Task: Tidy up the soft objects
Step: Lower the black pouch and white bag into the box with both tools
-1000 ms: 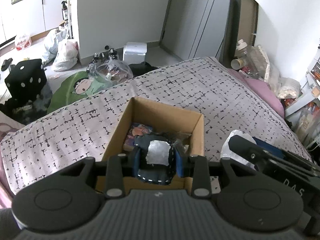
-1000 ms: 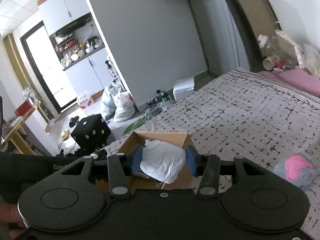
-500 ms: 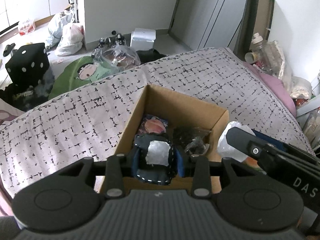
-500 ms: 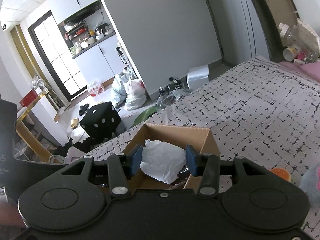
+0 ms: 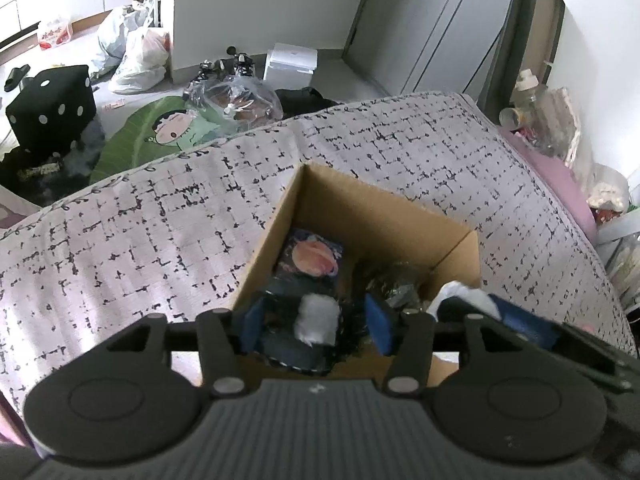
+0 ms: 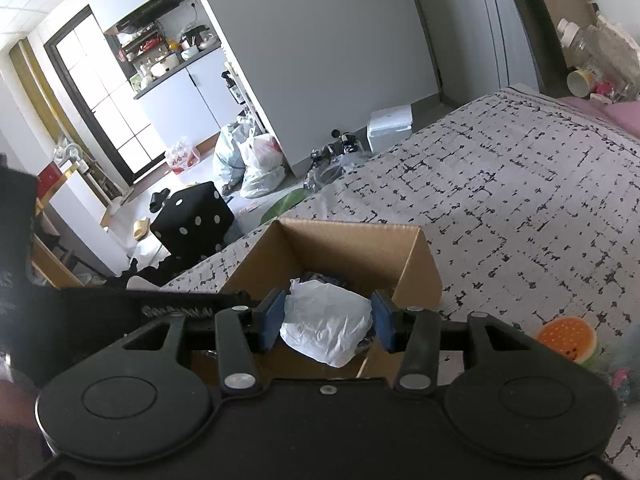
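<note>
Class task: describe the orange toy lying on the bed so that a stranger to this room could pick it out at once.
Start at the bed with the grey, black-dashed bedspread, then find the open cardboard box on it. Right of the box lies the orange toy: a round, flat, burger-like cushion, the only bright orange thing on the cover.

Bed (image 5: pixel 160 236) with grey, black-flecked cover. Black dice-shaped cube (image 5: pixel 52 106) on the floor. Green cartoon-print mat (image 5: pixel 156 136) beside it. White plastic bags (image 6: pixel 256 160) against the wall. Small white box (image 5: pixel 290 65) near the door. Kitchen shelves with crockery (image 6: pixel 168 60) in the far room.
</note>
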A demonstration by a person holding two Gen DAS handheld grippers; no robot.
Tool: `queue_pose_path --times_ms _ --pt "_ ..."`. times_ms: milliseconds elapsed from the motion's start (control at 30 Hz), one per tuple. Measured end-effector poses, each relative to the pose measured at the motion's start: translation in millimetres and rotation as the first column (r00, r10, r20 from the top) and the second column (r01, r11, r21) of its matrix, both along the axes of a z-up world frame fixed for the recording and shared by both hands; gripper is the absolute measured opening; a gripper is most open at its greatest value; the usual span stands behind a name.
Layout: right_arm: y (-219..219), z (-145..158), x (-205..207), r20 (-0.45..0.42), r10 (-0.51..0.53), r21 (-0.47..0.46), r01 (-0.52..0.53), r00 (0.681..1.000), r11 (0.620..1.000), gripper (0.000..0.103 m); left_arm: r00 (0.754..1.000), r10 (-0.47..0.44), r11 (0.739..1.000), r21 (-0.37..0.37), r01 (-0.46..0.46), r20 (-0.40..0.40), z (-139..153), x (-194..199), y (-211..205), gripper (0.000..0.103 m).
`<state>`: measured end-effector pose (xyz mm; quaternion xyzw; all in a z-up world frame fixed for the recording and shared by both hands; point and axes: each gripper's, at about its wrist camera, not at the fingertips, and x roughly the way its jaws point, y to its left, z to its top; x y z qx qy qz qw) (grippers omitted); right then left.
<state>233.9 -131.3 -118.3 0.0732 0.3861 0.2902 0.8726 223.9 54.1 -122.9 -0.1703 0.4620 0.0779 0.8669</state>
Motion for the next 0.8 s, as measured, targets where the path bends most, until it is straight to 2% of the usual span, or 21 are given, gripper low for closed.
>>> queue_pose_path --times_ms 133,500,600,700,800 --pt "1.3 -6.3 4.4 -0.029 -0.007 0.012 0.007 1.0 1.0 0.047 1.0 0.013 1.0 -0.012 -0.013 0.011 5.7 -4.7 4.9 0.055" --pt "20.1 -7.4 2.9 -0.035 -0.003 -0.062 0.001 0.999 0.998 0.051 0.999 0.029 0.999 -0.016 -0.029 0.037 21.9 -20.7 22.4 0.062" --pt "17.8 -3.6 3.1 -0.037 -0.018 -0.046 0.016 0.999 0.999 0.057 0.999 0.021 1.0 -0.016 -0.021 0.037 26.6 -23.6 25.8 0.064" --pt "12.5 3.1 2.3 -0.039 -0.041 -0.021 0.04 0.998 0.999 0.063 1.0 0.02 1.0 -0.011 -0.02 0.022 30.0 -24.7 27.9 0.07" --pt "6.0 12.1 -0.3 -0.027 -0.055 0.008 0.055 0.998 0.998 0.074 0.999 0.027 1.0 0.001 -0.027 0.033 36.1 -27.8 28.4 0.073"
